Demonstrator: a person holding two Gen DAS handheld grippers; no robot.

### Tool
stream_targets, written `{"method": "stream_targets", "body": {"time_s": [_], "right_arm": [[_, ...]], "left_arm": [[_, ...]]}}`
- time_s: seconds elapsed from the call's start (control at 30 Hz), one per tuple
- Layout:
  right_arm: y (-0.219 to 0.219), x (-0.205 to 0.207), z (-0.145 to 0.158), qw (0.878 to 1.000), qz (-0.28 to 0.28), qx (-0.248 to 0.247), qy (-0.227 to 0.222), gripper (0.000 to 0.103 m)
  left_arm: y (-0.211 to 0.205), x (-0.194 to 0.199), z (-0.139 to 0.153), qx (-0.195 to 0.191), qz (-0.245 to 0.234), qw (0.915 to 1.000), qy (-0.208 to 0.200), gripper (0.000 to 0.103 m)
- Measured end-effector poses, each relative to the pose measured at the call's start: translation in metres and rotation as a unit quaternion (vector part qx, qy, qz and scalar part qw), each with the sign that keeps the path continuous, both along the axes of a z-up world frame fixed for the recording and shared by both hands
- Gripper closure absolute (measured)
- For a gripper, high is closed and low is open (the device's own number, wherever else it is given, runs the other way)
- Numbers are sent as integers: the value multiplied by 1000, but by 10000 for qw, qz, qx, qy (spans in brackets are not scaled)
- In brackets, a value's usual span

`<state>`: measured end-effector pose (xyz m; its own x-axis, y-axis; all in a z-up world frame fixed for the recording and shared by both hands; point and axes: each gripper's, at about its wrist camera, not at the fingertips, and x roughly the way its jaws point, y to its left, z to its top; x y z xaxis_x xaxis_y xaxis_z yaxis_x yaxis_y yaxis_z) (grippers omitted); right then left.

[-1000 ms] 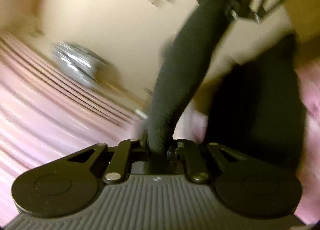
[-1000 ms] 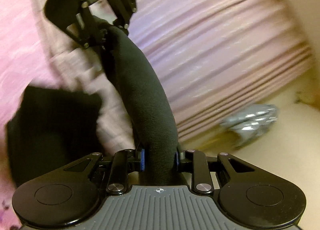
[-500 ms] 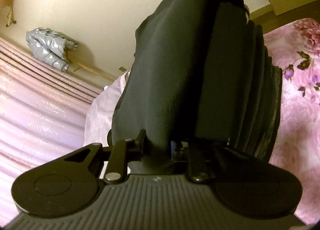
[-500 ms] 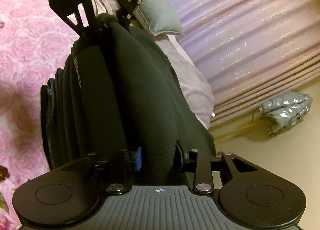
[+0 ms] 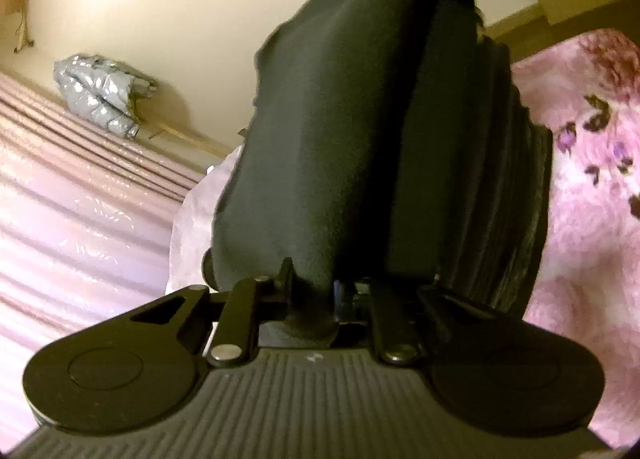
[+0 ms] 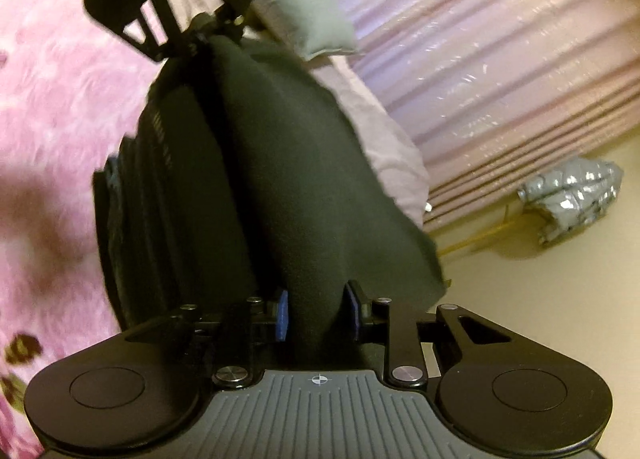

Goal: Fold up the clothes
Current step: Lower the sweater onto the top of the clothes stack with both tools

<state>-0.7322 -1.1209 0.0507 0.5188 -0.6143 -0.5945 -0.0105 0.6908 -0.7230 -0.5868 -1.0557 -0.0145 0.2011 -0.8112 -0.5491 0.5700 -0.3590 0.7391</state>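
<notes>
While both grippers tilt downward facing each other, the left gripper (image 5: 312,291) and right gripper (image 6: 316,311), jaws just narrowed, each pinch an end of the black garment (image 5: 328,147), stretched between them toward 12 o'clock, folds draped onto the pink floral bedspread (image 6: 60,107).

Two hand-held grippers (image 5: 312,295) (image 6: 316,311), one black garment (image 5: 340,139), one grey pillow (image 6: 304,11).

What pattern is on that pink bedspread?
Pink roses with dark leafy sprigs on the bedspread, shown best in the left wrist view.
</notes>
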Motion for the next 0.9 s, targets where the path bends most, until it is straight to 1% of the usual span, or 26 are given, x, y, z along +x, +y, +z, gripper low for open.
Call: {"method": "stream_targets", "body": {"time_s": [0.07,0.1,0.17,0.23,0.27,0.3,0.33,0.37,0.43,0.47,0.5,0.57,0.6,0.63,0.67,0.73,0.8,0.87,0.9], "right_arm": [[1,0,-3,10000,-65,-38,17,73],[2,0,0,9999,-121,23,-9,72],[3,-1,15,9988,-262,316,-277,61],[5,-3,31,9957,-404,619,-560,60],[5,-2,41,9921,-453,855,-793,60],[1,-2,54,9844,-556,1201,-1161,60],[-4,-1,68,9733,-667,1560,-1546,60],[-12,0,78,9596,-809,1909,-1900,60],[-36,6,86,9323,-1208,2489,-2330,60],[-47,10,84,9218,-1367,2676,-2449,60],[-57,14,79,9139,-1510,2836,-2480,60],[-77,21,58,8999,-1913,3249,-2191,60],[-85,19,50,8892,-2031,3491,-2152,60],[-87,16,44,8833,-2089,3615,-2133,60],[-84,13,42,8843,-2083,3605,-2111,60],[-79,9,39,8885,-2053,3546,-2066,60],[-75,4,35,8872,-2061,3562,-2085,60],[-74,2,34,8876,-2070,3516,-2136,60],[-75,1,33,8868,-2093,3497,-2177,60]], "left_arm": [[2,-2,0,-17,42,10000,21,88],[3,-3,0,-25,64,10000,32,88],[6,-4,-1,-37,85,10000,22,88],[7,-4,-3,-40,74,10000,-13,88],[10,-6,-4,-30,75,10000,-21,88],[9,-8,-4,-18,75,10000,-36,89],[9,-9,-4,-14,71,10000,-60,89],[10,-9,-3,-9,62,9999,-81,89],[12,-8,-3,13,21,9999,-108,89],[13,-7,-3,24,0,9999,-121,89],[14,-7,-4,37,-18,9999,-134,89],[18,-5,-2,108,-17,9999,-79,88],[20,-4,0,150,-12,9999,-29,86],[22,-2,2,193,-7,9998,21,85],[25,-1,4,240,-3,9997,94,84],[35,6,13,351,13,9986,391,83],[43,17,26,422,147,9944,953,83],[46,33,44,412,411,9836,1706,83],[47,40,52,328,532,9785,1968,83]]}}
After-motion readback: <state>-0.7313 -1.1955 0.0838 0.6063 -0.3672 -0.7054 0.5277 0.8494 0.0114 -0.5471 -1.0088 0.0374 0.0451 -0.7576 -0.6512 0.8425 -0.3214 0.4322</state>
